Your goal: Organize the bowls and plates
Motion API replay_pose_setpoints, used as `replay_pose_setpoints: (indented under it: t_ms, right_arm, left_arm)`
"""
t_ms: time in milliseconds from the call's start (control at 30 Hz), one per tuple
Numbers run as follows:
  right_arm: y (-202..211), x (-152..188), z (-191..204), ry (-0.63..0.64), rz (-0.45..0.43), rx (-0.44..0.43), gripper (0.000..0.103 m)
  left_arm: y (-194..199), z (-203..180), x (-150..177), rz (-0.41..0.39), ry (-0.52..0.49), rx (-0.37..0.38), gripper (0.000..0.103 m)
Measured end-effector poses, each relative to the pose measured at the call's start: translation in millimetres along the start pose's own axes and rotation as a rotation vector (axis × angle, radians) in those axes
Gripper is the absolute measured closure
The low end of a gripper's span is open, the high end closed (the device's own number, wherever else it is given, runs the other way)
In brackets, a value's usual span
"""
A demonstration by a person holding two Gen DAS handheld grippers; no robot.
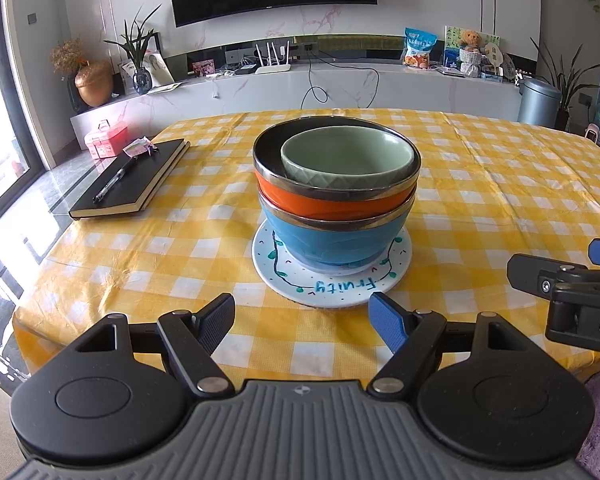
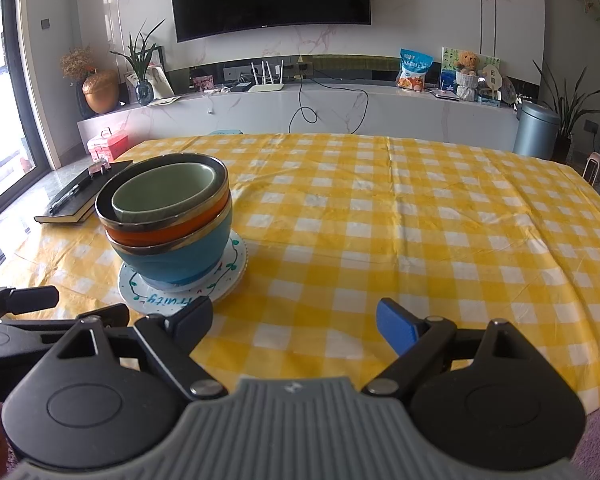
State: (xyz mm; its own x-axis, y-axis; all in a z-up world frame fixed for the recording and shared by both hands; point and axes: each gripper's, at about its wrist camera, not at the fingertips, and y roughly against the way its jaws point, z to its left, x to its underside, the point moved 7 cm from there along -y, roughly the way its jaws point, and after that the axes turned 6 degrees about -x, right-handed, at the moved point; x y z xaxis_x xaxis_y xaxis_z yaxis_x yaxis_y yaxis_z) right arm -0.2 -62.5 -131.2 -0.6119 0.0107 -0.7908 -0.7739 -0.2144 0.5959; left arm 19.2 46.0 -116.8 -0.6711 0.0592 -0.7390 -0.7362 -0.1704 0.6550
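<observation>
1. The surface (image 1: 480,184) wears a yellow-and-white checked cloth, and the task's things stand on it in a single stack.
2. At the bottom lies the white plate (image 1: 332,286), lettered "Fruity"; the blue bowl (image 1: 332,242) stands on it, the orange bowl (image 1: 300,200) nests in the blue one, and the green bowl (image 1: 348,158) sits inside the orange one.
3. In the left wrist view the stack is at twelve o'clock, just beyond the fingertips; in the right wrist view it is at about ten o'clock.
4. The left gripper (image 1: 302,322) hangs short of the plate's near rim, its fingers (image 1: 388,320) spread wide and released, nothing between them.
5. The right gripper (image 2: 294,326) is over bare cloth, its fingers (image 2: 396,326) likewise spread and empty; its dark finger overlaps the plate's rim in the picture, and contact cannot be told.
6. A black notebook (image 1: 134,182) with a pen (image 1: 114,182) on it lies at ten o'clock of the stack, well apart.
</observation>
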Motion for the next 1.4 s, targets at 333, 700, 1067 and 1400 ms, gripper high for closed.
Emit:
replay_pose_setpoints:
  t_ms: [333, 700, 1067, 1400]
  right_arm:
    - [-0.6, 0.8, 0.3, -0.002, 0.003, 0.001, 0.015]
    - [-0.8, 1.0, 0.3, -0.003, 0.004, 0.001, 0.015]
    - [-1.8, 2.8, 0.8, -0.005, 0.007, 0.000, 0.015]
    - [-3.2, 4.1, 2.2, -0.001, 0.013, 0.000, 0.015]
  left_arm:
    - [-0.3, 1.0, -0.1, 0.002, 0.003, -0.003, 0.013]
    - [1.4, 1.8, -0.5, -0.006, 0.003, -0.009, 0.013]
    - [1.7, 2.2, -0.5, -0.007, 0.003, -0.012, 0.013]
    - [2.5, 5.2, -1.3, -0.009, 0.010, -0.013, 0.013]
